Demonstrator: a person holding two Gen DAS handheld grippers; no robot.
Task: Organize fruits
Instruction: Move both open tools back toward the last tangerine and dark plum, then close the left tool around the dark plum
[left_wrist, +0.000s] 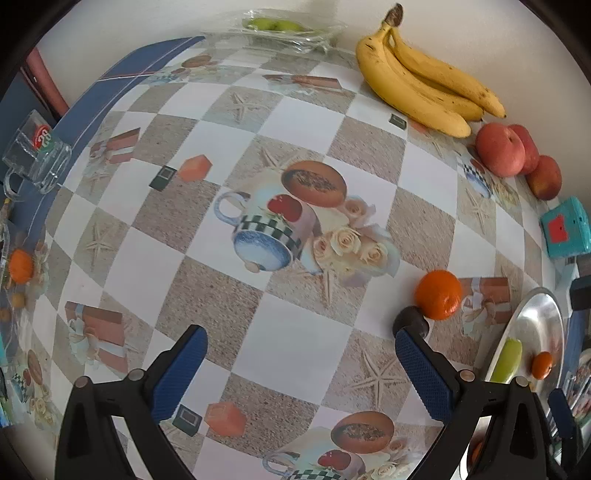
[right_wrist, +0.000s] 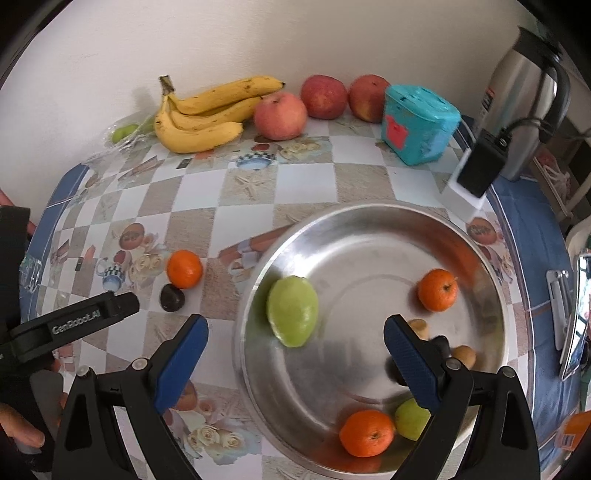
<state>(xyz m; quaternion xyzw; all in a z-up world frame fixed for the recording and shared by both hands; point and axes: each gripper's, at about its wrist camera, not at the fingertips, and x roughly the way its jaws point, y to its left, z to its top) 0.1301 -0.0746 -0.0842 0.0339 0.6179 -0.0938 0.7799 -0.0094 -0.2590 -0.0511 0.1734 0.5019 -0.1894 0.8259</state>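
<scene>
Both grippers, left gripper (left_wrist: 299, 354) and right gripper (right_wrist: 295, 347), stand wide open and hold nothing. One loose mandarin (left_wrist: 439, 294) and a dark plum (left_wrist: 410, 322) lie touching on the tabletop (left_wrist: 295, 110), near the steel bowl (right_wrist: 369, 218). A careless approach may roll the mandarin away or squeeze the soft plum.

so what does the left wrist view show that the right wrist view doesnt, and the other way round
Only the left wrist view: a glass mug at the table's left edge.

Only the right wrist view: a steel kettle, the metal bowl's full contents, and the left gripper from outside.

Both: the bananas, three apples, the teal box, and the loose tangerine beside a dark fruit.
</scene>
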